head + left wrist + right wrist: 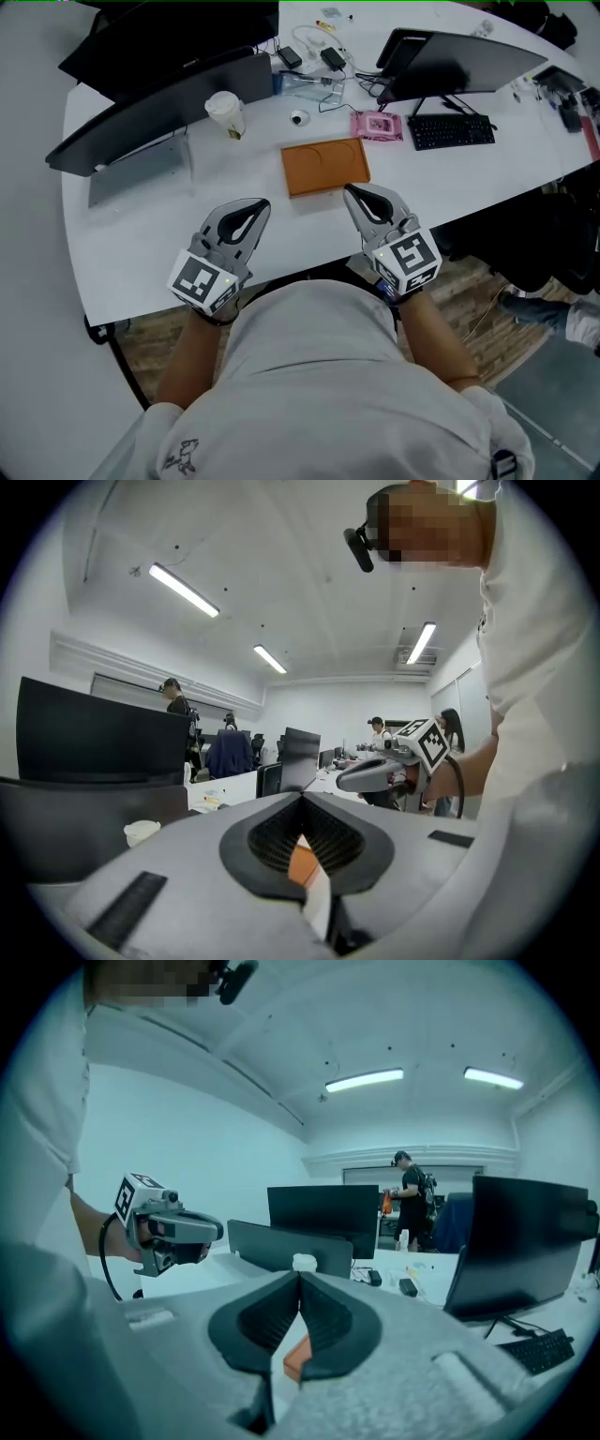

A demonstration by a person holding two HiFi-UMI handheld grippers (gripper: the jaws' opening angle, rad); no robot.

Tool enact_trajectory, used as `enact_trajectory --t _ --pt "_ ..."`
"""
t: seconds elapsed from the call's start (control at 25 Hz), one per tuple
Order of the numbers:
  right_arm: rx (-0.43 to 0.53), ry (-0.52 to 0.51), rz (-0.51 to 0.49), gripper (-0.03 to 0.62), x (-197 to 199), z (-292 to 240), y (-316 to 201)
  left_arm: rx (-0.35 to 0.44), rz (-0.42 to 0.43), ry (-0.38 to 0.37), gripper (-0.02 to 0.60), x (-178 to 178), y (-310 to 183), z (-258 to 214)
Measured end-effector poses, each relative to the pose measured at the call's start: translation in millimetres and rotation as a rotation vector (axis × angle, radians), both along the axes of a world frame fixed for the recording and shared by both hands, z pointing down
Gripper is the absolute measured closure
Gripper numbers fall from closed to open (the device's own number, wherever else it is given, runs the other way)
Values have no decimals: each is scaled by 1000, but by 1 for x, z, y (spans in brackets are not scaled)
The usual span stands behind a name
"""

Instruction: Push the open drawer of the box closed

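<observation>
Sitting on a white desk, the orange box faces left tongs and right tongs, both clenched.

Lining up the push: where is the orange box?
In the head view the orange box lies mid-table, just ahead of the right gripper, right of the paper cup.

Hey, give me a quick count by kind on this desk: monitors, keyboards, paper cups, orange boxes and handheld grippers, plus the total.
Monitors: 3
Keyboards: 1
Paper cups: 1
Orange boxes: 1
Grippers: 2 (left gripper, right gripper)
Total: 8
</observation>
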State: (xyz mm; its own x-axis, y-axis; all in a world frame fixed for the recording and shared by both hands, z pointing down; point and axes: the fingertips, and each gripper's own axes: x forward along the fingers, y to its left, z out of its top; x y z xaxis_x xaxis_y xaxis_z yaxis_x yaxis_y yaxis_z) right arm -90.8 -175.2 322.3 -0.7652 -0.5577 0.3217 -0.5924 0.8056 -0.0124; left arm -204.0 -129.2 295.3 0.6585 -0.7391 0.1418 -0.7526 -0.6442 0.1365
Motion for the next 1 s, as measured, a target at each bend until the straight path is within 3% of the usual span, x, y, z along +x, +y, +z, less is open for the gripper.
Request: enact_trajectory --t 0.2,0.56,1.0 --pt "52 -52 13 589 -1 -34 12 70 11 21 583 -3 17 -38" --pt "104 -54 10 591 3 -58 29 99 24 55 583 -3 25 -51" --pt "112 1 5 591 59 -62 55 108 -1 91 583 37 52 -57"
